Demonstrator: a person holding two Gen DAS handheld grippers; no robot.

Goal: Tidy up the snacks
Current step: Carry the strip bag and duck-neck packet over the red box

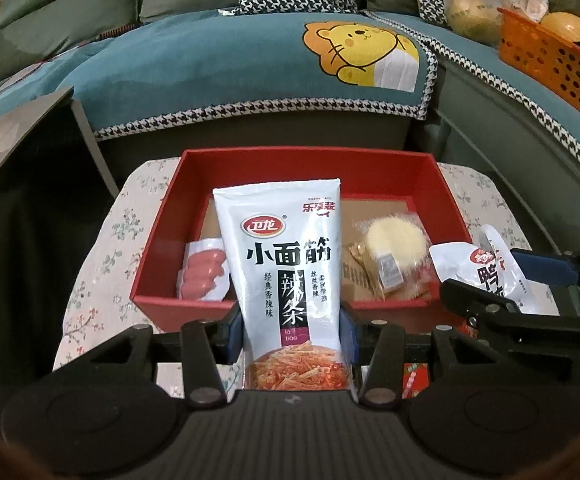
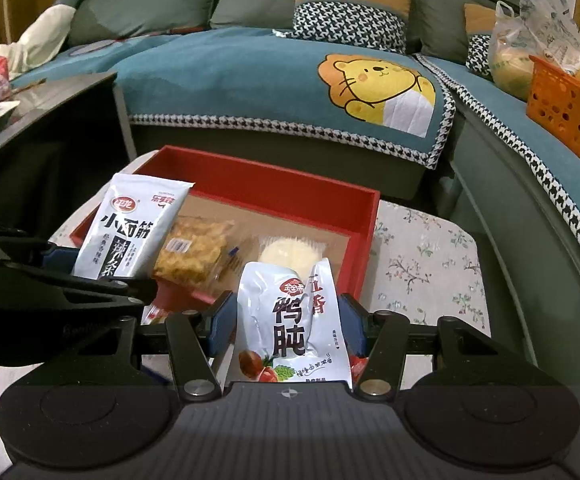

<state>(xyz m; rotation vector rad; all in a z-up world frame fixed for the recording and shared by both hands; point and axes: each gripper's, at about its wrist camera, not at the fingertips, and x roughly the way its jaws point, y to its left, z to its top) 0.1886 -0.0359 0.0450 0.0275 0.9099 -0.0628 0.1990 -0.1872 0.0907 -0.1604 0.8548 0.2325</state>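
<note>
Gripping the latiao packet (image 1: 278, 272) upright, the left gripper (image 1: 291, 330) has its jaws clenched on it just short of the red box (image 1: 305, 168). The right gripper (image 2: 288, 328) likewise clamps the duck gizzard pouch (image 2: 290, 320) beside it, probably so both drop in standing.

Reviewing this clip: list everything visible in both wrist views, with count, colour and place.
spicy strip bag: 1, white, held upright at the box's near edge
duck gizzard pouch: 1, white, held upright at the box's near edge
red box: 1, red, on the floral cloth
sausage pack: 1, pink, box's left end
round cake: 1, pale yellow, in the box
crispy snack pack: 1, golden, in the box
floral cloth: 1, white, under the box
sofa: 1, teal cover with a lion
orange basket: 1, on the sofa, right
left gripper: shut on the strip bag
right gripper: shut on the pouch
</note>
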